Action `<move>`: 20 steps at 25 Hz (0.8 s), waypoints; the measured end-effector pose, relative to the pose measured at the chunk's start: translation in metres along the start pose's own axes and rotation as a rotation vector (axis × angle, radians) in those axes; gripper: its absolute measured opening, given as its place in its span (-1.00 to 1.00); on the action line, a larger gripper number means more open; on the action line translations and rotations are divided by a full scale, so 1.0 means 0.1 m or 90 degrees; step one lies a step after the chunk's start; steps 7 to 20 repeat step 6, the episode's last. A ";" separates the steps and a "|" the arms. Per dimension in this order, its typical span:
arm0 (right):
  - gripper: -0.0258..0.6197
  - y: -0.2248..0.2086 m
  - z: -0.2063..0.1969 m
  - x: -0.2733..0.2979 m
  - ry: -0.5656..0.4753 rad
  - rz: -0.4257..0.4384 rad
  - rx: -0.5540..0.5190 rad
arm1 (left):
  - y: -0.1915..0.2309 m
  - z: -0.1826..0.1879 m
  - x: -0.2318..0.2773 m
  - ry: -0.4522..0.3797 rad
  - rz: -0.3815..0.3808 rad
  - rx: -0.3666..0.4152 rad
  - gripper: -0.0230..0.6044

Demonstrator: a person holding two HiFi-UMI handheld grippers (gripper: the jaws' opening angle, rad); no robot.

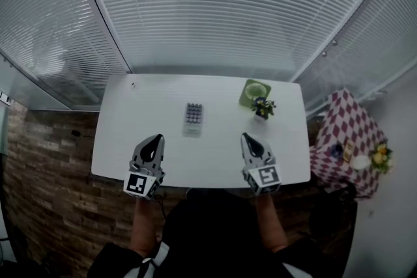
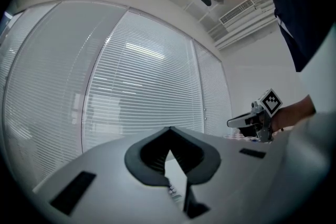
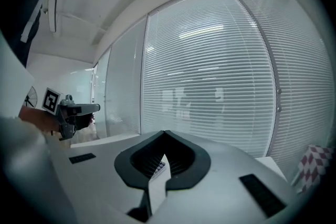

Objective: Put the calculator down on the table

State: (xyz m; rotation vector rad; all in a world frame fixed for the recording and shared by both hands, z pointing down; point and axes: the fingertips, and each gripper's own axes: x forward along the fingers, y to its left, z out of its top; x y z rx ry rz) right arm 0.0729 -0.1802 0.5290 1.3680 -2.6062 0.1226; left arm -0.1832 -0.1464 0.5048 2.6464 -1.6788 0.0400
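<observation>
— Window blinds (image 1: 215, 3) curve across the whole back of the room, and in front of them we have the white table (image 1: 130, 140) with its rounded corners. Where is the calculator?
— We see the calculator (image 1: 193, 118) lying flat near the middle of the table, keys up. It is well apart from both tongs and touched by neither.
— And how do our tongs stand?
— We hold the left gripper (image 1: 158, 137) over the near edge of the table, its jaws pressed together with nothing between them. The right gripper (image 1: 245, 136) hangs over the same edge further right, its jaws likewise closed tip to tip and empty. Both point towards the blinds, and the calculator lies beyond them, roughly midway between the two.
— What else do we have on the table?
— Near the far right corner we see a green plate (image 1: 255, 92), and just beside it, on the near side, a small potted plant (image 1: 263, 107) with blue and yellow flowers.
— And off the table?
— To the right we see a checked cloth (image 1: 352, 127), red and white, with a few small things on it, and to the left a brick surface (image 1: 45, 153)
</observation>
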 end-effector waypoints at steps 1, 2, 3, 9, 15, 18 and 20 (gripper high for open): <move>-0.91 -0.01 0.00 0.00 0.000 -0.003 0.005 | 0.00 -0.02 -0.01 0.000 0.000 -0.005 -0.91; -0.91 -0.01 0.01 -0.01 -0.002 -0.004 0.006 | 0.00 -0.04 -0.02 0.000 -0.001 -0.009 -0.91; -0.91 -0.01 0.03 -0.01 -0.005 -0.005 0.006 | 0.01 -0.06 -0.03 0.000 -0.002 -0.010 -0.91; -0.91 -0.01 0.04 -0.03 -0.011 0.000 -0.001 | -0.01 -0.05 -0.02 0.006 -0.005 -0.005 -0.91; -0.91 -0.01 0.04 -0.03 -0.011 0.000 -0.001 | -0.01 -0.05 -0.02 0.006 -0.005 -0.005 -0.91; -0.91 -0.01 0.04 -0.03 -0.011 0.000 -0.001 | -0.01 -0.05 -0.02 0.006 -0.005 -0.005 -0.91; -0.91 -0.01 0.04 -0.03 -0.011 0.000 -0.001 | -0.01 -0.05 -0.02 0.006 -0.005 -0.005 -0.91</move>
